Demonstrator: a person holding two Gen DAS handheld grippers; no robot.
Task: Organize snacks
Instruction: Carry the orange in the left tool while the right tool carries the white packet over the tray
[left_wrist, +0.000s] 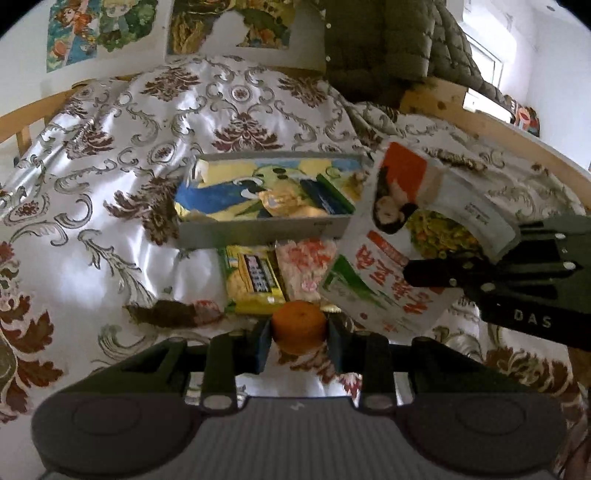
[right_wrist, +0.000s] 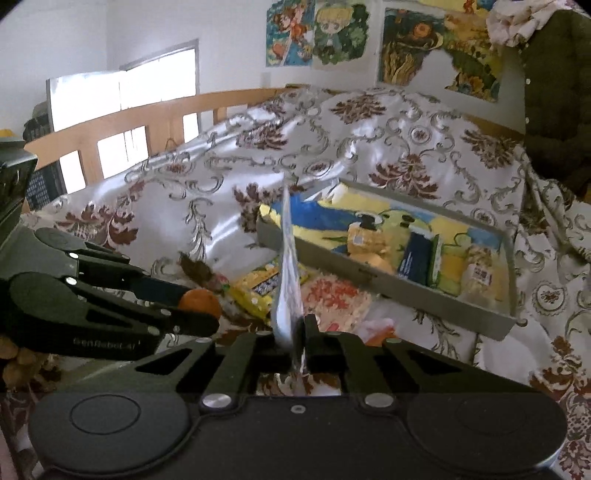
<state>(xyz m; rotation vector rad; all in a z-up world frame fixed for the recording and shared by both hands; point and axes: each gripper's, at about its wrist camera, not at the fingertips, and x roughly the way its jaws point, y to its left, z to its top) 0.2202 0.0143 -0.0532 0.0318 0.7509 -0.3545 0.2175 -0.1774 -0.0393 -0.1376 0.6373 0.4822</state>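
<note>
My left gripper (left_wrist: 298, 332) is shut on a small orange (left_wrist: 298, 326), held just above the patterned cloth; the same orange (right_wrist: 199, 302) shows at the left in the right wrist view. My right gripper (right_wrist: 295, 339) is shut on the edge of a large white, red and green snack bag (right_wrist: 288, 266), seen edge-on. That bag (left_wrist: 402, 236) hangs flat-faced at the right in the left wrist view, beside the grey tray. The grey tray (left_wrist: 258, 232) has a cartoon-printed floor and holds several small packets. A yellow packet (left_wrist: 255, 284) and a pink-patterned packet (left_wrist: 303, 269) lie in front of the tray.
A floral satin cloth (left_wrist: 122, 177) covers the surface. A wooden rail (right_wrist: 147, 110) runs along the far left edge. A dark green quilted jacket (left_wrist: 388, 48) hangs at the back right. Posters (right_wrist: 317, 33) are on the wall behind.
</note>
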